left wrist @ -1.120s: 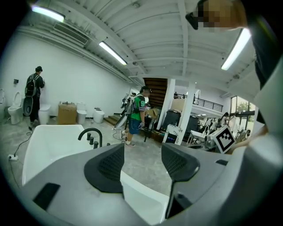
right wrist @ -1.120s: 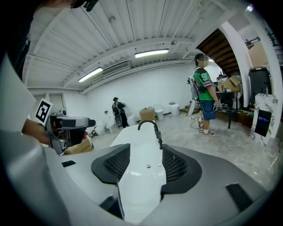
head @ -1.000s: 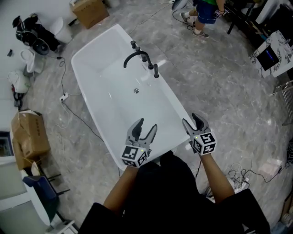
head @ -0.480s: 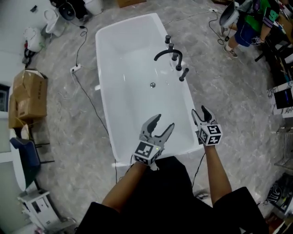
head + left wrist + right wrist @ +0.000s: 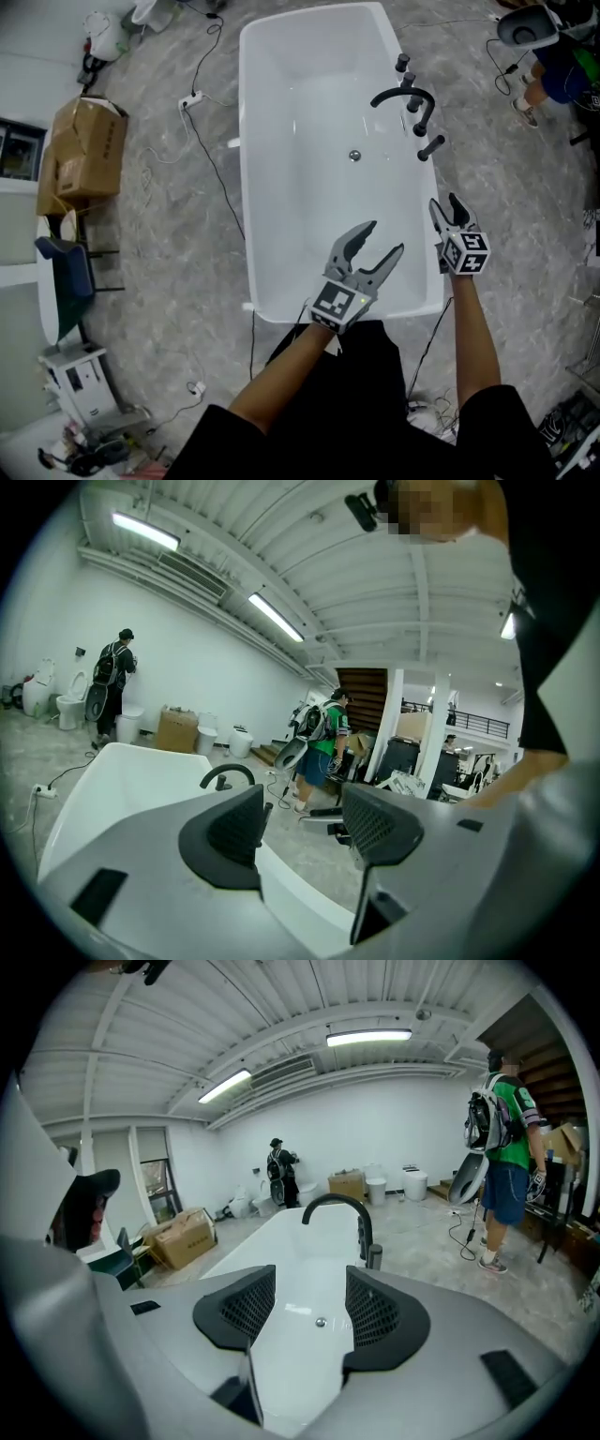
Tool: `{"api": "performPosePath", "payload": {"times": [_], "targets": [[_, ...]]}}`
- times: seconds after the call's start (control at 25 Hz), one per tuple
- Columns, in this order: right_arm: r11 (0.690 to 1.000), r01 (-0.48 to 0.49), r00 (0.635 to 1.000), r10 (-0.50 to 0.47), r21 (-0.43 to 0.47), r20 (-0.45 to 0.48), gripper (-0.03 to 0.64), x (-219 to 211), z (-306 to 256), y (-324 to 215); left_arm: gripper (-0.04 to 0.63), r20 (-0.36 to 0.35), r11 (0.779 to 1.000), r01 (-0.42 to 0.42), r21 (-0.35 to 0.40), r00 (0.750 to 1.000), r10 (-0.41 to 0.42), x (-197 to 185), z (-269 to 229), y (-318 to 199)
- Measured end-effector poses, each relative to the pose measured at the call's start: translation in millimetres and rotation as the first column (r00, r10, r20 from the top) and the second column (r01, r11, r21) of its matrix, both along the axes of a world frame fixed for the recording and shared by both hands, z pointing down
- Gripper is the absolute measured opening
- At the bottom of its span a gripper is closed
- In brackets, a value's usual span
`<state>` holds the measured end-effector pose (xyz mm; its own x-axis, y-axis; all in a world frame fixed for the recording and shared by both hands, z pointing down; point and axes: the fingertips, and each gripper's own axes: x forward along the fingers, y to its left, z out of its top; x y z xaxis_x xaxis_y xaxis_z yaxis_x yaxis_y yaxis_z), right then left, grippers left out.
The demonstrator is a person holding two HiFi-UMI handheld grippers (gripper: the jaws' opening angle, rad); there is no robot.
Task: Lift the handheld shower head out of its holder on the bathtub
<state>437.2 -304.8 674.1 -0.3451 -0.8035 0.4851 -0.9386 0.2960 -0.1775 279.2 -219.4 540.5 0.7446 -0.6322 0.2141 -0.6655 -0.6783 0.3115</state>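
Observation:
The white bathtub [image 5: 272, 234] runs up the middle of the head view. A black arched faucet [image 5: 403, 97] stands on its right rim, and the black handheld shower head [image 5: 431, 147] sits upright in its holder just nearer to me. My left gripper [image 5: 382, 238] hangs open over the tub's near end, empty. My right gripper [image 5: 446, 202] is open above the right rim, a short way short of the shower head. The right gripper view looks past its gripper [image 5: 309, 1307] along the tub [image 5: 281, 1251] to the faucet [image 5: 333, 1206] and shower head [image 5: 374, 1256].
On the floor to the left of the tub are a cardboard box [image 5: 82, 155], a power strip [image 5: 192, 97] with a cable, and a blue chair [image 5: 66, 281]. A person in green [image 5: 562, 66] stands at the top right. More cables lie near my feet at the right.
The head view has swung, so the tub now runs straight up the frame. Both grippers sit further right and nearer the faucet side. Both stay open and empty.

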Motion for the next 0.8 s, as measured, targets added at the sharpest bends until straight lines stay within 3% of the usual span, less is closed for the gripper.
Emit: {"api": "performPosePath", "payload": {"times": [0.28,0.48,0.8], "targets": [[0.996,0.074,0.997,-0.075,-0.044,-0.028,0.21,-2,53,-47,0.241,-0.032,0.999,0.049,-0.007,0.998,-0.049,5,22,-14],[0.996,0.019,0.999,-0.015,-0.084,0.049,0.21,9,78,-76,0.241,-0.029,0.999,0.049,-0.013,0.998,-0.049,9,37,-16],[0.995,-0.002,1.0,0.002,-0.104,-0.003,0.21,29,118,-110,0.241,-0.012,0.997,0.049,-0.051,0.999,-0.05,13,71,-19]]}}
